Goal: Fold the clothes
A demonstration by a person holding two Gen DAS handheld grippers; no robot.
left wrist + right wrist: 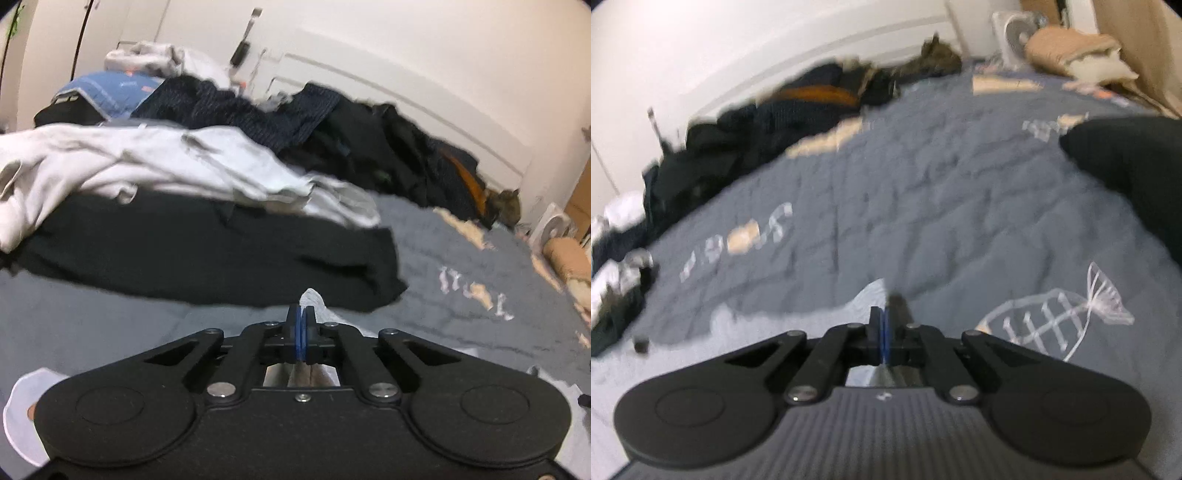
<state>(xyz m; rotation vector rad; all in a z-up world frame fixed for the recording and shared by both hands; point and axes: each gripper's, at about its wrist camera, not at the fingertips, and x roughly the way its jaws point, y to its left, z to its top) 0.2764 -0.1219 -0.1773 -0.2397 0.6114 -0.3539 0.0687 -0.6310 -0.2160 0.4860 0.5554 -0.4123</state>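
While both jaws are pinched tight on a pale garment (314, 301), the left gripper (303, 317) faces black clothing (207, 247) at 12 o'clock; the right gripper (885, 317) faces the grey quilt (923, 184).

Both views: soft, even indoor light, moderately bright, no glare and only faint shadows. Motion blur smears the clothes pile (258, 122) and bed cover (923, 206); each claw body stays sharper. Fisheye distortion bends the wall (443, 55) and darkens the frame corners.
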